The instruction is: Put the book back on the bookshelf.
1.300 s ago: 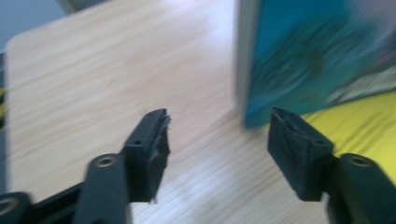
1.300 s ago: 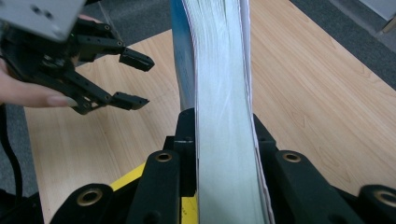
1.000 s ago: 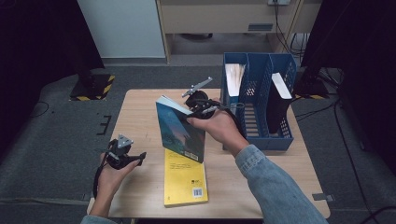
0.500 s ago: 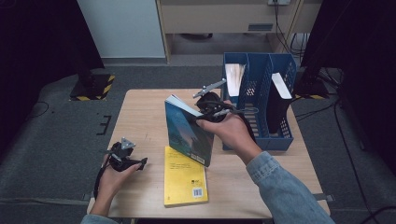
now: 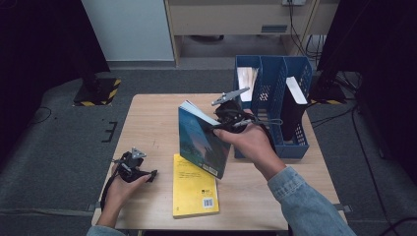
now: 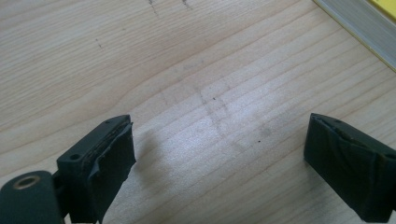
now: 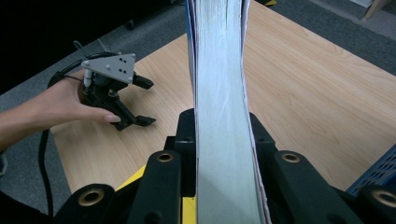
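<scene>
Your right gripper [image 5: 230, 119] pinches the blue book [image 5: 201, 142] by its page edge and holds it upright above the table [image 5: 152, 118], just beside the blue file rack [image 5: 273, 93], so the lift is done and the slotting into a compartment is left. Your left gripper [image 5: 140, 169] rests low near the table's edge, its jaws just spread apart with nothing between them. The yellow book [image 5: 194, 189] lies flat, not yet picked up.

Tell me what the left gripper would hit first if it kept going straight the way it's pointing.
Most likely the bare wooden table: the left gripper, jaws open with nothing between them, looks down at it. The yellow book lies off to one side.
</scene>
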`<state>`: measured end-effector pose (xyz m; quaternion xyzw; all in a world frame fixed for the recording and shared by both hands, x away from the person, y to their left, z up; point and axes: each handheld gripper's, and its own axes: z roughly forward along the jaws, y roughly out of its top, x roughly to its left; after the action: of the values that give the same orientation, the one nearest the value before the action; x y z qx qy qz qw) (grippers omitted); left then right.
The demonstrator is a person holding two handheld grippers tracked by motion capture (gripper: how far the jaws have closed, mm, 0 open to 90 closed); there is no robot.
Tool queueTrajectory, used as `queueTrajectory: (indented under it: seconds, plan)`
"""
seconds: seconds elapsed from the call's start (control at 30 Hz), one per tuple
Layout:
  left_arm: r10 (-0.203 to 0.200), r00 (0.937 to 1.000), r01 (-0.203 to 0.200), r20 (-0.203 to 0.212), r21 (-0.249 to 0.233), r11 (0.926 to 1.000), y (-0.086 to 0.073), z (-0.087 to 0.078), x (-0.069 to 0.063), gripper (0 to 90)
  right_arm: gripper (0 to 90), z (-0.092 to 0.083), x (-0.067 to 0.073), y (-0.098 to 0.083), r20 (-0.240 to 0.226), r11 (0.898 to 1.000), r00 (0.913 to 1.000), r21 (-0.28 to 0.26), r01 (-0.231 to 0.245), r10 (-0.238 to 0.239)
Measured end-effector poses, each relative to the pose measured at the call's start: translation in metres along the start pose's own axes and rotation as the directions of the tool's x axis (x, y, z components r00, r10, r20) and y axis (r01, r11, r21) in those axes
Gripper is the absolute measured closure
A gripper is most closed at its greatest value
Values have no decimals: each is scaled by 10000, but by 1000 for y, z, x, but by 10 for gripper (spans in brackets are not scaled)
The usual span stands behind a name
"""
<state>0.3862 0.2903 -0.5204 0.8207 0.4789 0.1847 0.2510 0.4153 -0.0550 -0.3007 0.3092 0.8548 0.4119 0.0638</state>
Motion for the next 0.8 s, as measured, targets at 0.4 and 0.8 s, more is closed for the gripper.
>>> queueTrajectory:
  seconds: [0.4, 0.8]
  plan:
    - [-210, 9994, 211, 269, -40, 9998, -2, 3, 1, 37, 726, -10, -5, -17, 166, 9997, 9996, -48, -244, 245]
    - [-395, 9981, 411, 481, -324, 9986, -7, 5, 1, 0, 725, -39, -13, -44, 354, 9988, 9982, -66, -484, 486]
